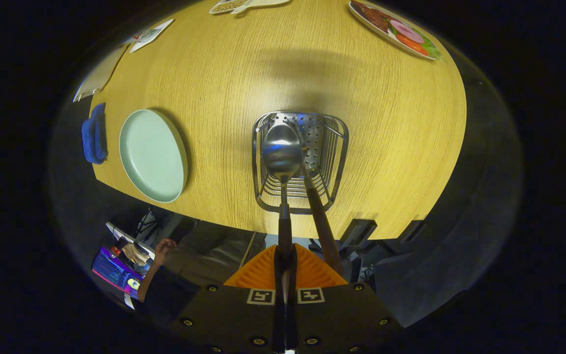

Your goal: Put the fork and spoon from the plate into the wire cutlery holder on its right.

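Observation:
My gripper point(285, 265) points down at the wooden table and is shut on the dark handle of the spoon point(281, 153). The spoon's steel bowl hangs over the mouth of the wire cutlery holder point(342, 147), just beyond the fingers. A second utensil, the fork point(318, 216), stands inside the holder with its brown handle leaning out toward me, right of the spoon; its head is hidden behind the spoon. The pale green plate point(153, 155) lies to the holder's left with nothing on it.
A blue cloth point(95, 135) lies left of the plate at the table's edge. Flat picture mats sit at the far side: one with food point(393, 27) at the far right, others at the far left. A person's hand point(162, 246) holds a lit screen below the table edge.

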The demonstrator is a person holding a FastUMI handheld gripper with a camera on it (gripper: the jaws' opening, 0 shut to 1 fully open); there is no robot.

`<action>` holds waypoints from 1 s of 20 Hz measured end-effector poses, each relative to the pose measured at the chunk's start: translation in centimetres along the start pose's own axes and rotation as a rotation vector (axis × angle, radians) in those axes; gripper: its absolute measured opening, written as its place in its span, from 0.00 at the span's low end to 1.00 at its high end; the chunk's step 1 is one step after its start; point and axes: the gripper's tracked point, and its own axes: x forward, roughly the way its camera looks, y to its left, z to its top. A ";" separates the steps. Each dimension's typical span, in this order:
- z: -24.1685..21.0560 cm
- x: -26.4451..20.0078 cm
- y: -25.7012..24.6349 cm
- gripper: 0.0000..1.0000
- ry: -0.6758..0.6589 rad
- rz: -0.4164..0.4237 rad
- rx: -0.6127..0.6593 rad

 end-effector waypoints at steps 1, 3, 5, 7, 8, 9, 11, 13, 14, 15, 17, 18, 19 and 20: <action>0.2 0.1 -0.1 0.02 0.004 -0.009 0.002; 0.7 0.1 -0.5 0.06 0.001 -0.021 0.004; 1.1 0.2 0.1 0.09 -0.020 -0.014 0.005; 1.4 0.0 0.0 0.09 -0.038 -0.021 0.002; 1.5 -0.3 -0.1 0.10 -0.050 -0.027 -0.003; 1.5 -0.5 -0.2 0.11 -0.065 -0.035 -0.010; 1.5 -1.3 -0.1 0.11 -0.109 -0.038 -0.017; 1.6 -2.3 0.1 0.11 -0.167 -0.037 -0.019; 1.7 -3.1 0.0 0.11 -0.192 -0.037 -0.024; 1.7 -3.2 0.0 0.12 -0.212 -0.032 -0.021; 1.5 -3.9 -0.2 0.25 -0.252 -0.022 -0.011; 1.5 -4.3 -0.4 0.25 -0.283 -0.020 0.001; 1.8 -4.7 -0.5 0.27 -0.325 -0.014 0.011; 1.7 -5.4 -0.4 0.29 -0.370 -0.007 0.013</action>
